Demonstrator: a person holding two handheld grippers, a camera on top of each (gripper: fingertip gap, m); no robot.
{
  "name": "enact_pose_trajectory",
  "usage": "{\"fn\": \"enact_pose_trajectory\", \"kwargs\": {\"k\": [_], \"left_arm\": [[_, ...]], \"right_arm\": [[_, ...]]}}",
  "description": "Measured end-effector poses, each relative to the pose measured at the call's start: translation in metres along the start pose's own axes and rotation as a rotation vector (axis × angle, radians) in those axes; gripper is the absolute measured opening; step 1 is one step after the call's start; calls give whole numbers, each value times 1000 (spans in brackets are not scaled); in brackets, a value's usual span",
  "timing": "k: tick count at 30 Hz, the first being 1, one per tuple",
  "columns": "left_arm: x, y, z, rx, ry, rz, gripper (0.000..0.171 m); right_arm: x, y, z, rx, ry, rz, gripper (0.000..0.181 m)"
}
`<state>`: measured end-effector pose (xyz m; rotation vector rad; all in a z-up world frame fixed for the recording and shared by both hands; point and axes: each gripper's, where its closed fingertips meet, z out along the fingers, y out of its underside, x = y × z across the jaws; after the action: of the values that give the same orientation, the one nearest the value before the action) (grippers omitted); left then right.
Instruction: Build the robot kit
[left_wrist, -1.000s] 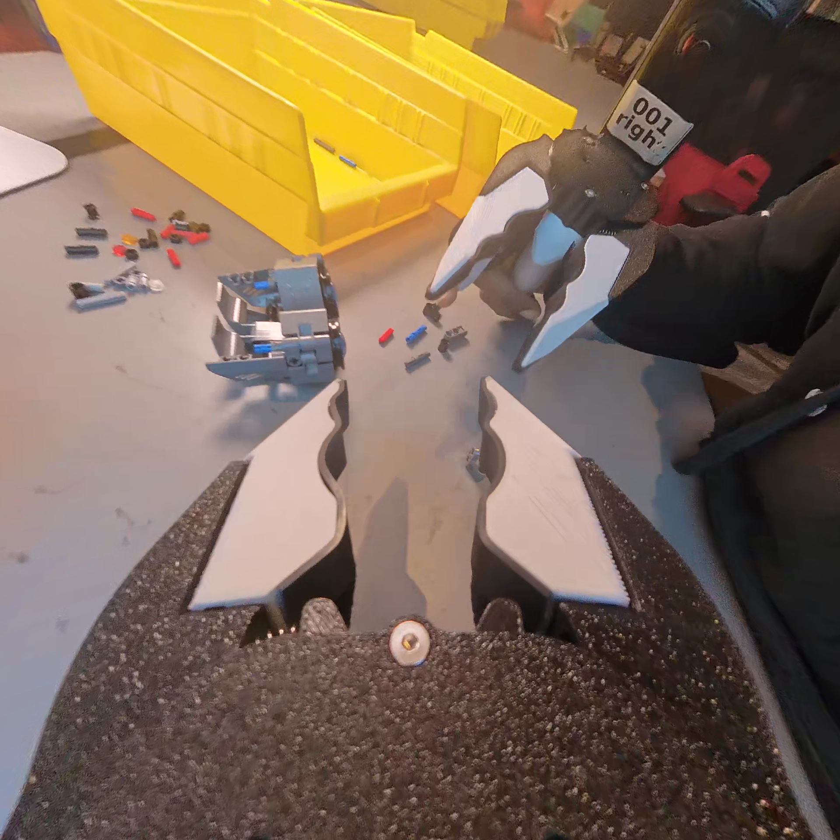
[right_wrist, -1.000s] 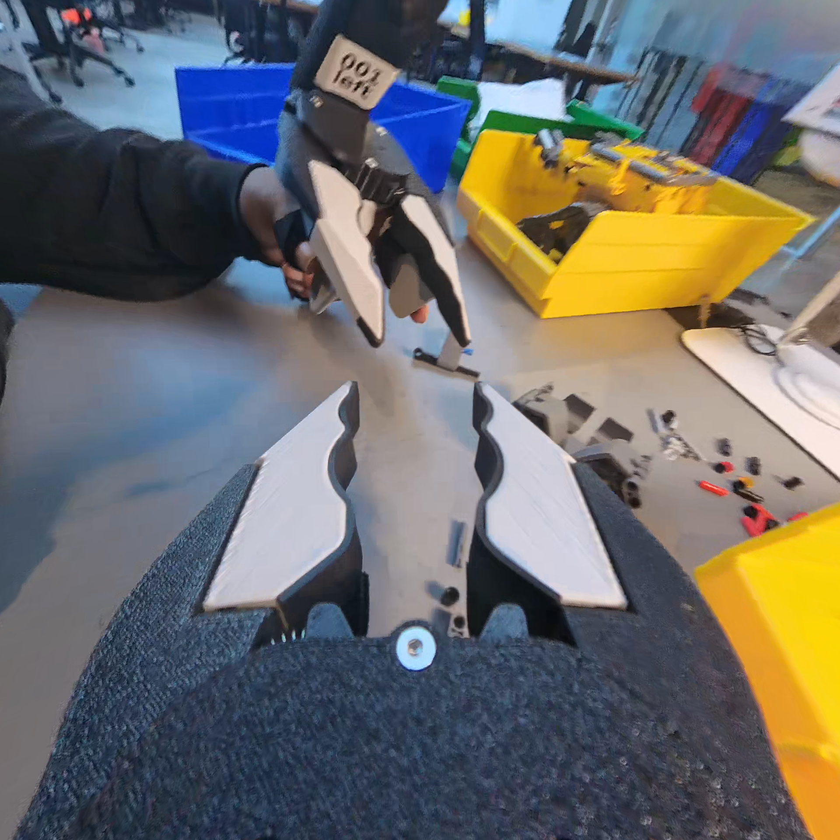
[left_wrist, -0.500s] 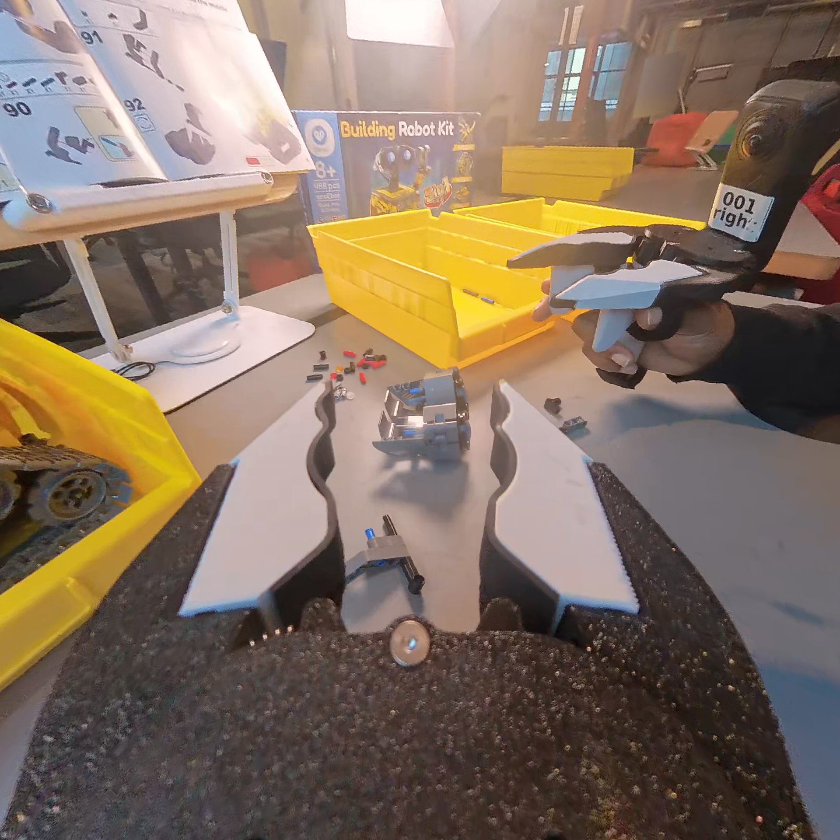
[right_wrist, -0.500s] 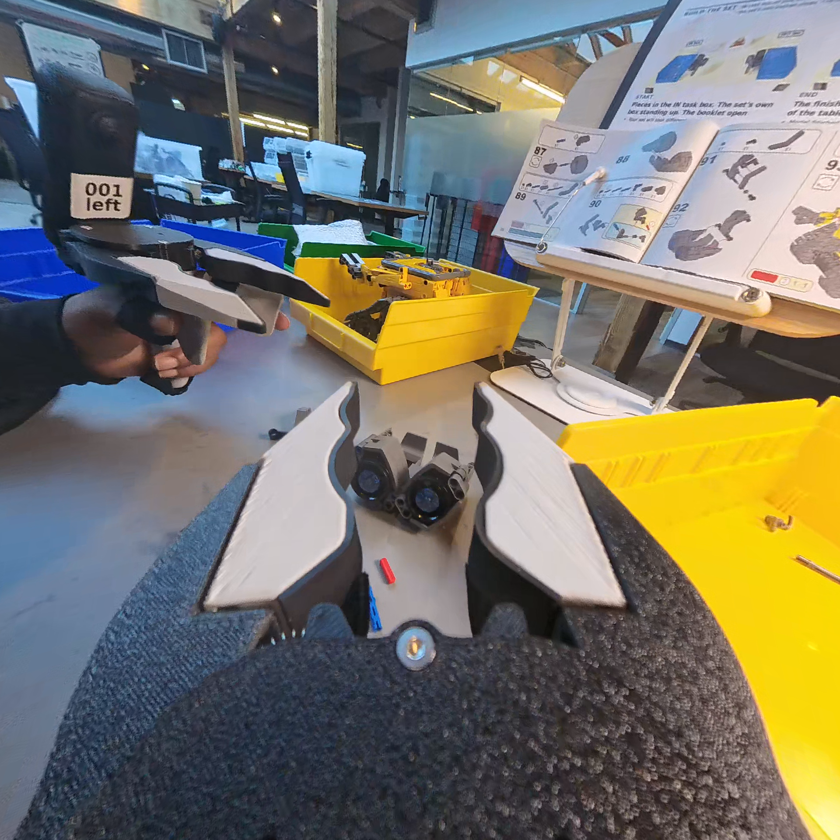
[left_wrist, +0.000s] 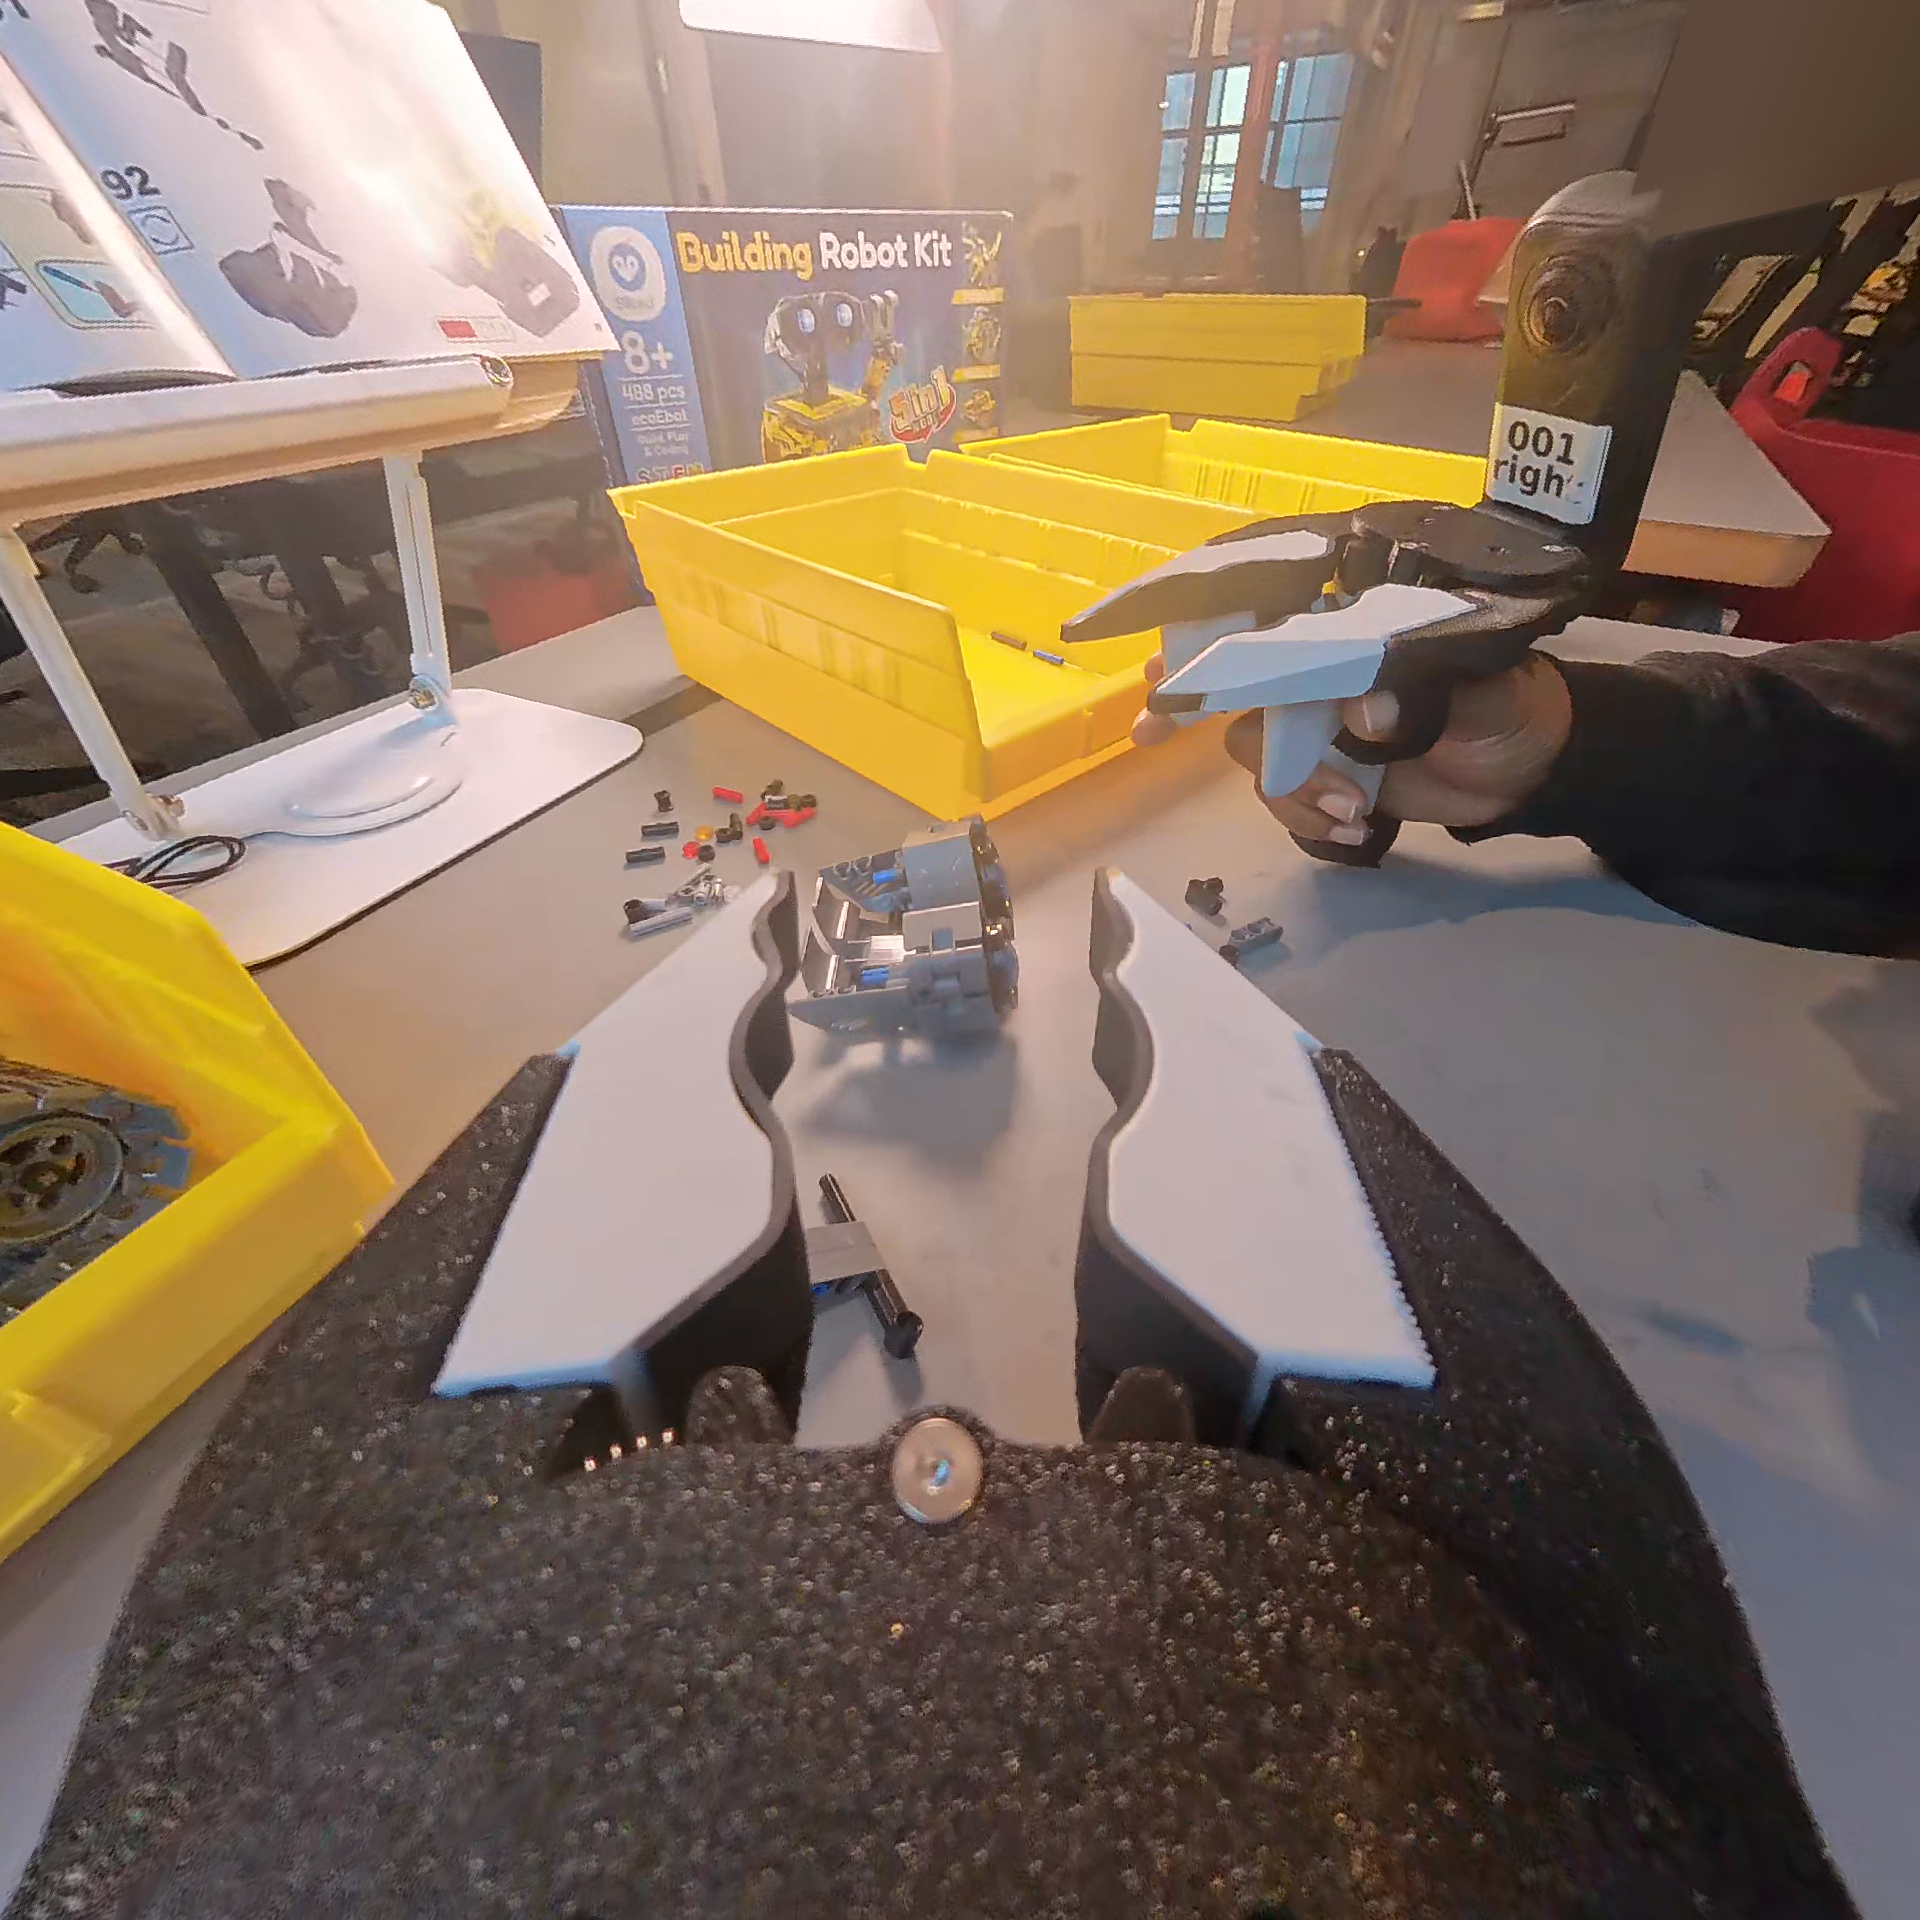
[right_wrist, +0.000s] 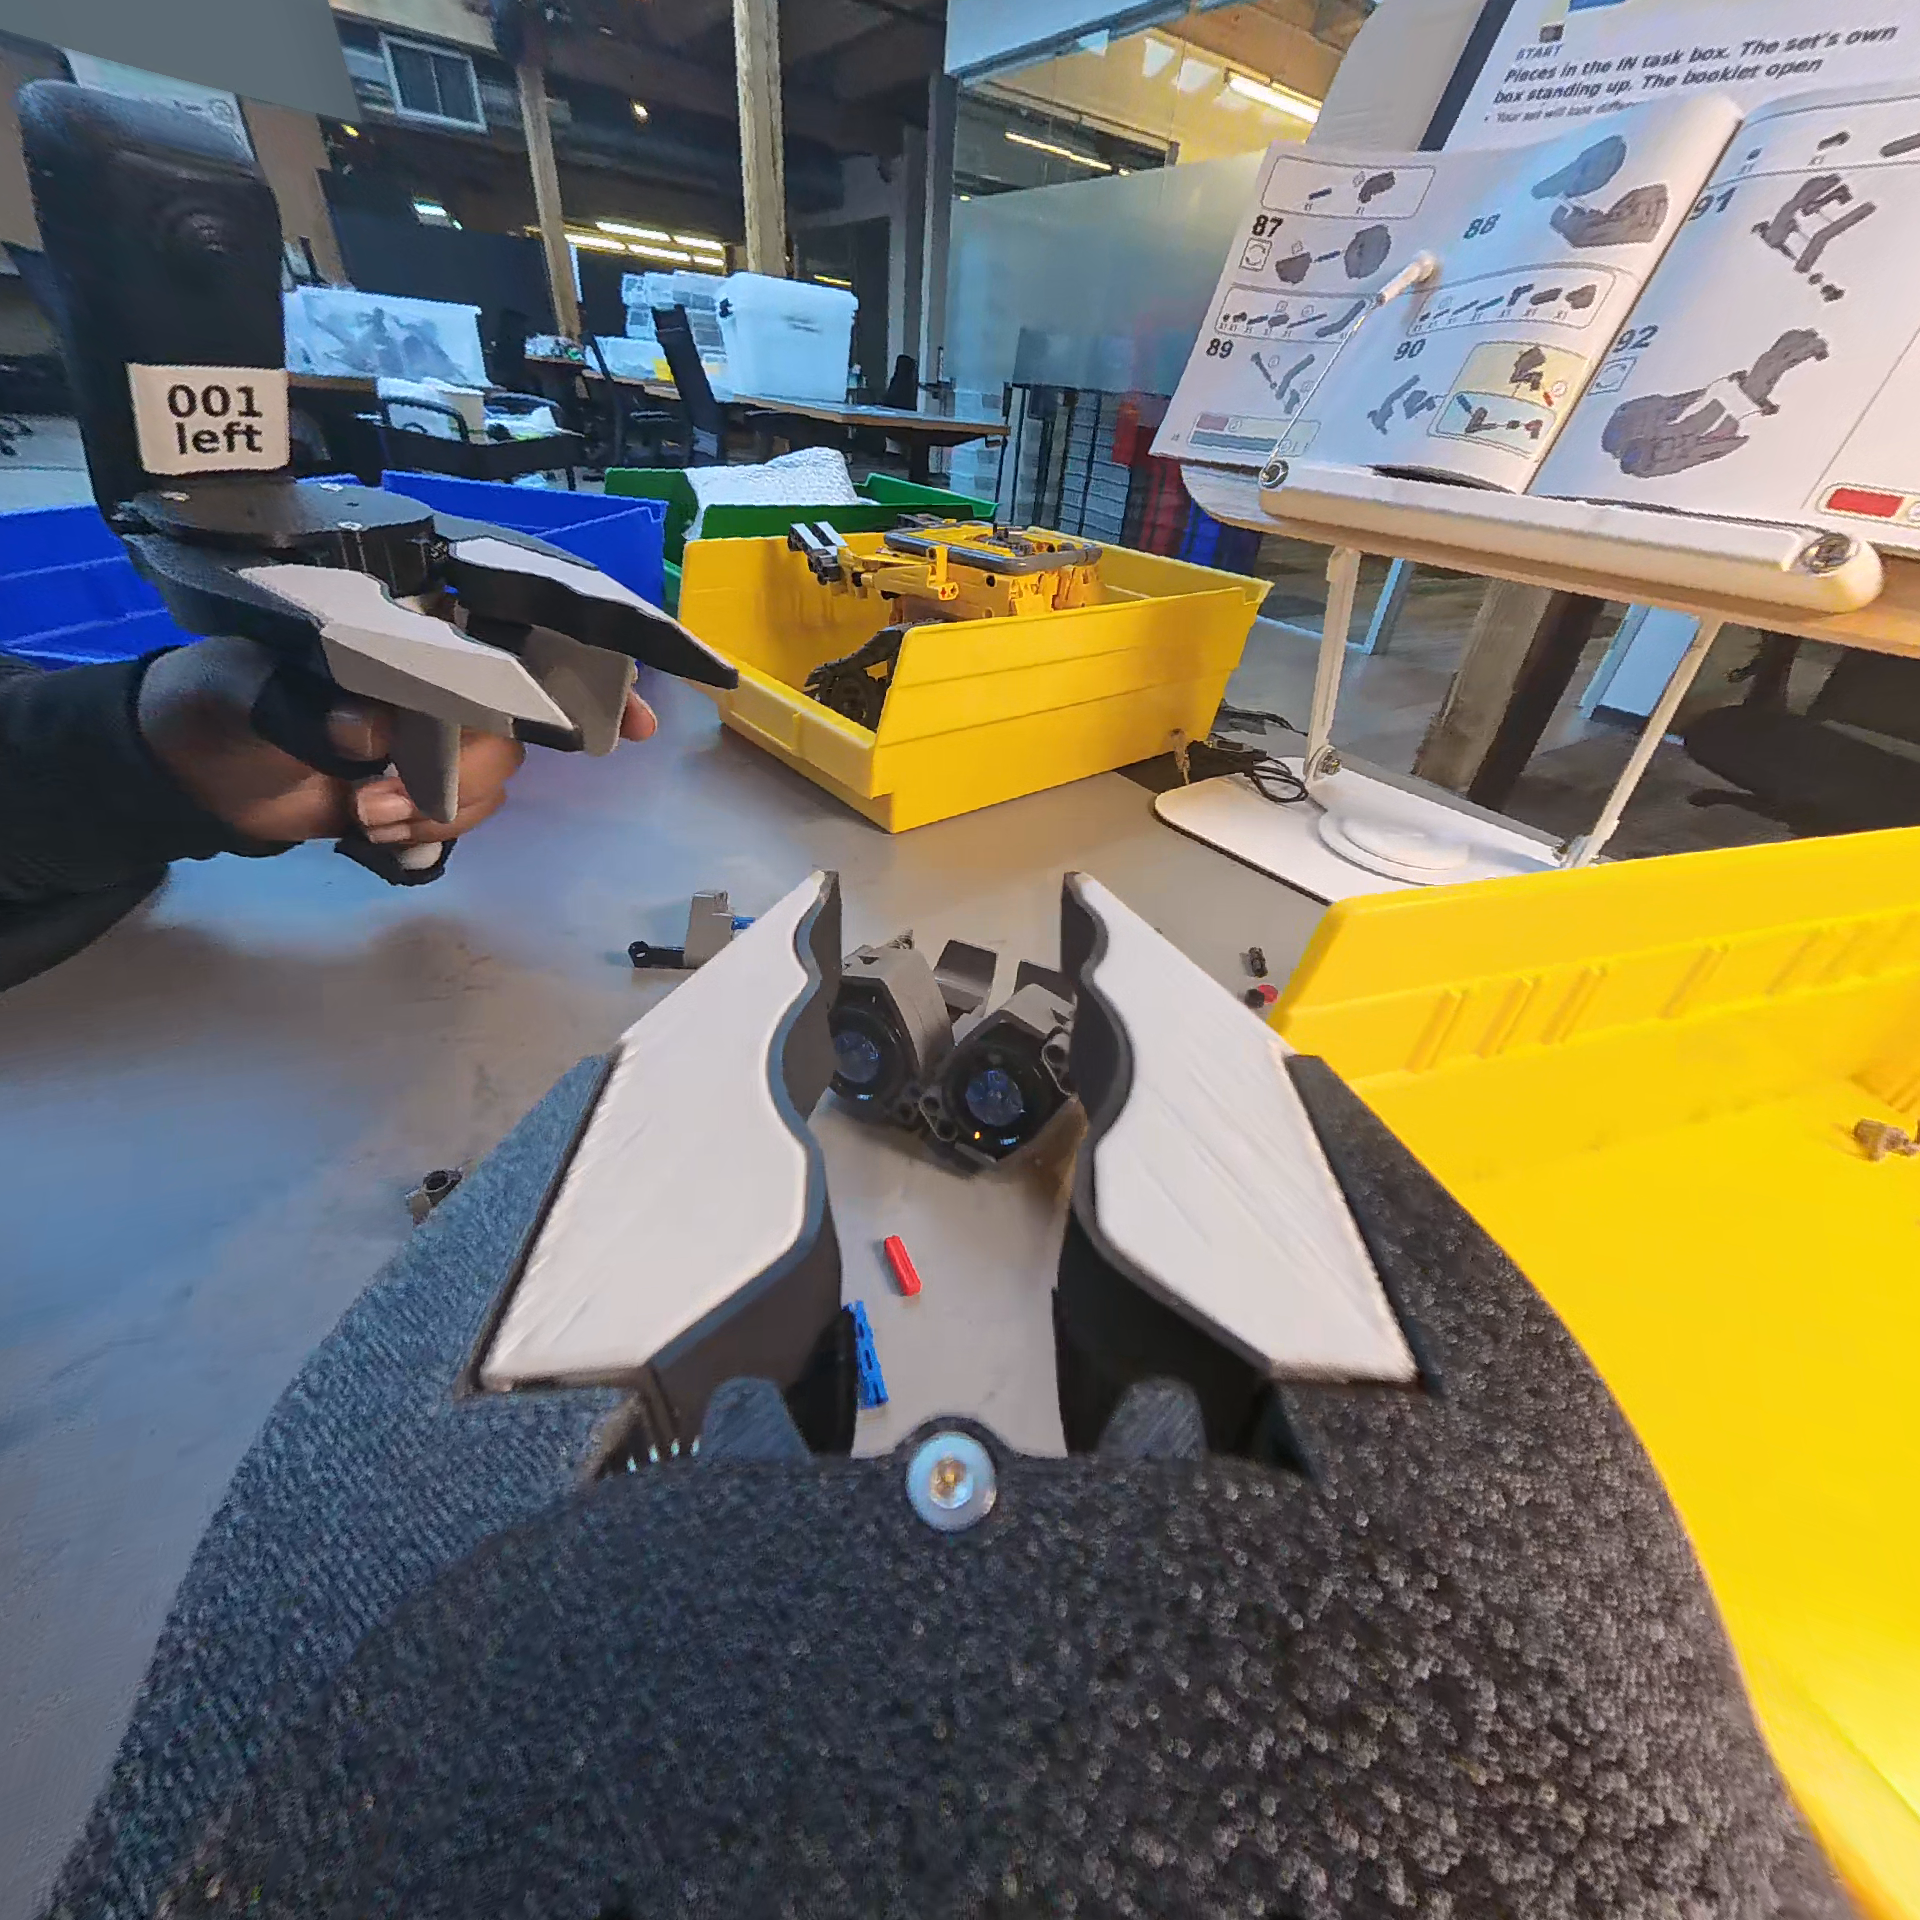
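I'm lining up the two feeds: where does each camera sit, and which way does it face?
Left wrist view: on the left tool, looking low across the grey table at the grey block assembly; its own open fingers show, plus the right tool.
Right wrist view: on the right tool, facing the same assembly from the opposite side; the left tool shows.
Shared: assembly, booklet stand, both tools.

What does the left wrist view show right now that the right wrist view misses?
Only the left wrist view: the kit box behind the long yellow bin, and the right tongs, open and empty. Only the right wrist view: the yellow tracked model in its bin, blue bins, and the open left tongs. Both: the grey block assembly, the booklet stand.
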<state>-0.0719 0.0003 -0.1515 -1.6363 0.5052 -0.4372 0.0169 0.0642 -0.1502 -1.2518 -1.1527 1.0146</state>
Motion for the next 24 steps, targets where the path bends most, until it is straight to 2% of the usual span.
{"fn": "enact_pose_trajectory", "kwargs": {"k": [5, 9, 12, 19, 22, 24], "left_arm": [[-5, 0, -1, 15, -12, -42, 54], [-10, 0, -3, 4, -41, -58, 46], [-19, 6, -4, -24, -92, -75, 24], [-25, 3, -8, 1, -109, -92, 6], [-24, 6, -8, -11, -98, -89, 7], [-24, 10, -6, -29, -93, -97, 19]], "right_arm": [[-3, 3, 1, -18, -16, -3, 37], [-7, 5, 2, -29, -35, -3, 35], [-8, 6, 3, -33, -46, 0, 35], [-10, 7, 4, -39, -63, 10, 35], [-10, 7, 4, -40, -68, 19, 35], [-10, 7, 4, -38, -69, 23, 35]]}}
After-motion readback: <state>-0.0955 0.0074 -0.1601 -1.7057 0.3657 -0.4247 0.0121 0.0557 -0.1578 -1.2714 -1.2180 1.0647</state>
